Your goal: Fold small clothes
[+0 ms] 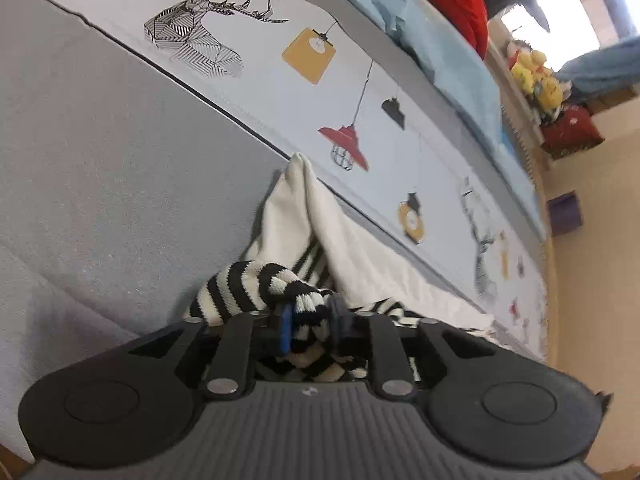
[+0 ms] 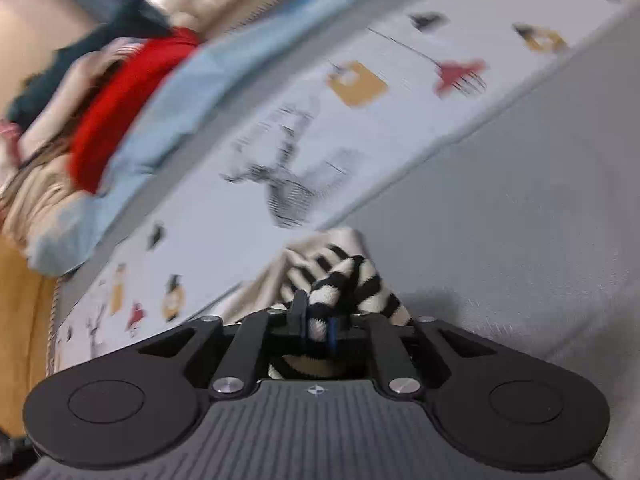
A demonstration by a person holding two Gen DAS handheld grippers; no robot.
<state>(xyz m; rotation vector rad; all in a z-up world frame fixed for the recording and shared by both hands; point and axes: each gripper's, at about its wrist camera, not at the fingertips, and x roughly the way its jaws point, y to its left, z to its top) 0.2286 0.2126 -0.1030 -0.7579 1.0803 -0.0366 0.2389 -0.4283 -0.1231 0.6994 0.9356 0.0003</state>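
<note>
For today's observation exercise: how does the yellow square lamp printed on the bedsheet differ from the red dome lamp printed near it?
Colour: the yellow square lamp print is mustard yellow; the red dome lamp print is red.
Shape: the yellow one is a flat square; the red one is a wide dome with a wire cage beneath.
Cord: the yellow lamp's is short, the red lamp's long.
Both are printed on the pale bedsheet, hanging from thin black cords.

A small knit garment with black-and-white stripes and a plain white panel [image 1: 320, 216] lies bunched on the grey bed cover. Its white part rises to a peak near the printed pale border; the striped part [image 2: 352, 284] is crumpled in front.
</note>
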